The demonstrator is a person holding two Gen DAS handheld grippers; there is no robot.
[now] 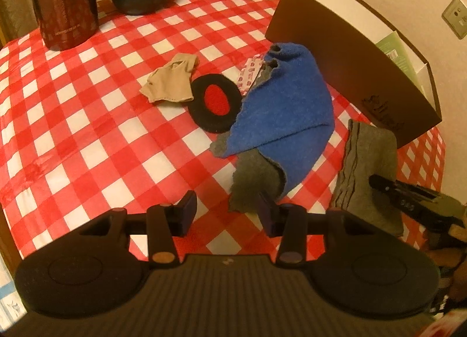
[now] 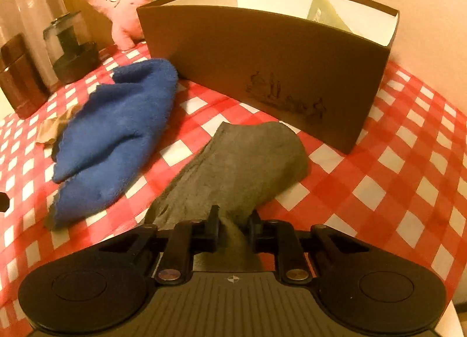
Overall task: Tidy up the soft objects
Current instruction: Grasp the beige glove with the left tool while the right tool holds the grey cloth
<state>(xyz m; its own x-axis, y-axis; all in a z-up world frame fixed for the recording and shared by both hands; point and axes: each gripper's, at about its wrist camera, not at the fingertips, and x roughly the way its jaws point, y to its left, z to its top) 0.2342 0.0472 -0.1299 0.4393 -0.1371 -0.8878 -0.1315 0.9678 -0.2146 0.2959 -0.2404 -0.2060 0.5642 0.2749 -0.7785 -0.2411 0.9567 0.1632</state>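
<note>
Pinched between the right tongs (image 2: 230,224), the folded grey cloth (image 2: 242,162) is held just before the brown box (image 2: 262,68) (presumably its destination), while the left tongs (image 1: 227,211), parted and empty, hover near the blue cloth (image 1: 286,103) ahead on the surface (image 1: 87,121).

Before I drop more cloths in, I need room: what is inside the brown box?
The brown box shows white inner walls and a green paper at its right end. The front wall hides its floor and anything lying low.
</note>
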